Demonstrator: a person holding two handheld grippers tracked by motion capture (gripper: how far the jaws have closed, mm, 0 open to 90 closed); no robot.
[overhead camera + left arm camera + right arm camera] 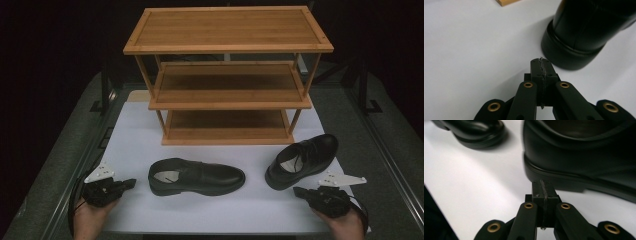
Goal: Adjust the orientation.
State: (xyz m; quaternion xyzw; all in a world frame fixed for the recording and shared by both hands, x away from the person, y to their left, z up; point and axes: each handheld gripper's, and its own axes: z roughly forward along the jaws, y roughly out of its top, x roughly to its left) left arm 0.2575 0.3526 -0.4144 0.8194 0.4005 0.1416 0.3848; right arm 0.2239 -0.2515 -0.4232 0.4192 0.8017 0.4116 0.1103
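Two black leather shoes lie on a white sheet [130,150]. The left shoe [196,176] lies flat with its toe pointing right; its heel [574,42] sits just beyond my left gripper [541,61]. The right shoe [302,159] is angled with its toe to the far right; its heel [579,167] is right in front of my right gripper [543,182]. My left gripper [131,182] rests left of the left shoe, jaws pressed together and empty. My right gripper [297,190] sits just below the right shoe's heel, shut and empty.
A three-tier bamboo shoe rack [227,75] stands at the back of the sheet, its shelves bare. A corner of its base [506,2] shows in the left gripper view. Dark grey table surface [60,170] borders the sheet on both sides.
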